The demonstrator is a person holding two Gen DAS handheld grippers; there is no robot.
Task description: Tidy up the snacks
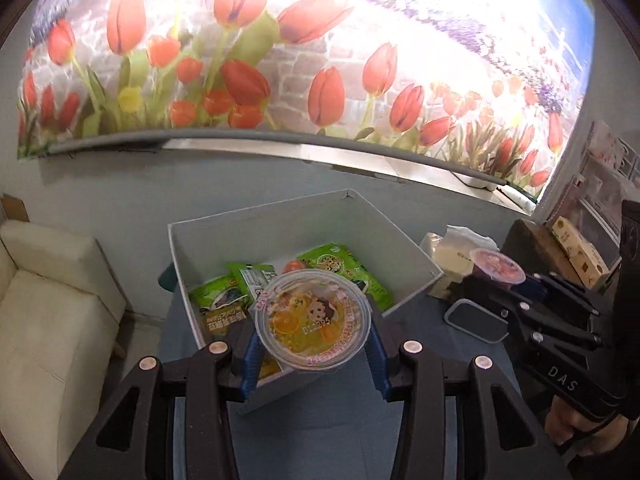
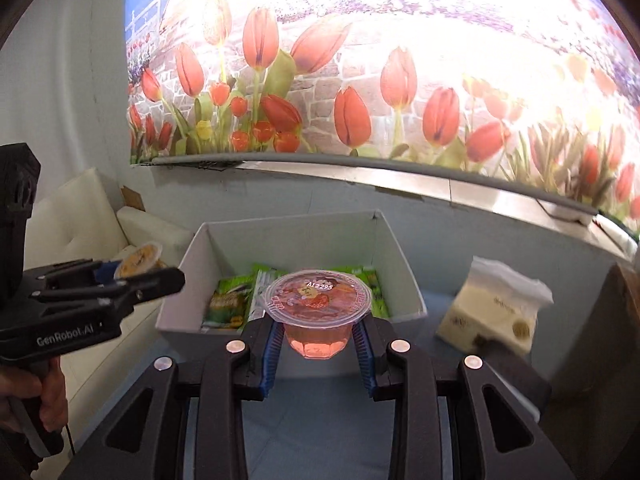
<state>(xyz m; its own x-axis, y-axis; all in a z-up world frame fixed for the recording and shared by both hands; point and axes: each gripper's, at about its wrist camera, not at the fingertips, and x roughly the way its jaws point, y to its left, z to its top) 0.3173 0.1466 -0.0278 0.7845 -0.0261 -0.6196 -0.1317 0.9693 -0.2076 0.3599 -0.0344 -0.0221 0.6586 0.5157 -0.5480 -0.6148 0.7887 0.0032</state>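
Note:
My left gripper (image 1: 313, 340) is shut on an orange jelly cup (image 1: 312, 318) with a cartoon lid, held above the near wall of a white box (image 1: 280, 224). Several green snack packets (image 1: 218, 306) lie inside that box. My right gripper (image 2: 318, 338) is shut on a pink jelly cup (image 2: 316, 308), held in front of the white box (image 2: 296, 236) over the blue table. In the left wrist view, the right gripper (image 1: 516, 280) with the pink jelly cup (image 1: 497, 266) shows at the right. In the right wrist view, the left gripper (image 2: 132, 274) with the orange jelly cup (image 2: 140, 258) shows at the left.
A cream tissue pack (image 2: 496, 308) stands right of the box on the blue table (image 2: 320, 420). A grey-rimmed flat item (image 1: 476, 318) lies near it, with a patterned carton (image 1: 578, 254) further right. A white sofa (image 1: 52, 312) is at the left. A tulip mural covers the wall behind.

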